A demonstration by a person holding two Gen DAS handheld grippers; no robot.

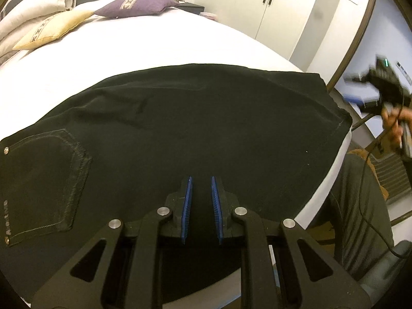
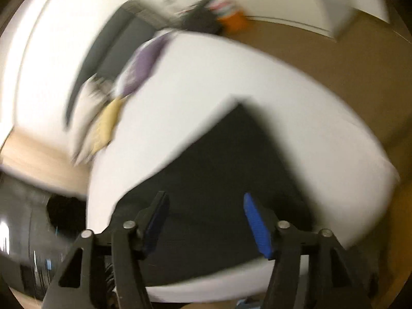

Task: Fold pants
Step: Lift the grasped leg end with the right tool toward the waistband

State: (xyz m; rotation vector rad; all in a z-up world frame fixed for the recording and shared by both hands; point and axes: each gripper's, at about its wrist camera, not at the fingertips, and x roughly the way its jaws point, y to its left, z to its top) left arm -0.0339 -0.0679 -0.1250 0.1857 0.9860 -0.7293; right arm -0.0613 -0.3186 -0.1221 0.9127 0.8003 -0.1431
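Black pants lie folded flat on a white bed, back pocket at the left and the hem end at the right edge. My left gripper hovers just above the near edge of the pants, its blue pads a narrow gap apart with nothing between them. The right gripper shows blurred in a hand, off the bed's right side. In the blurred right wrist view, my right gripper is wide open and empty above the pants.
A purple cushion, a yellow cushion and white pillows lie at the head of the bed. White wardrobe doors stand behind. A person's grey-clad leg stands by the bed's right edge.
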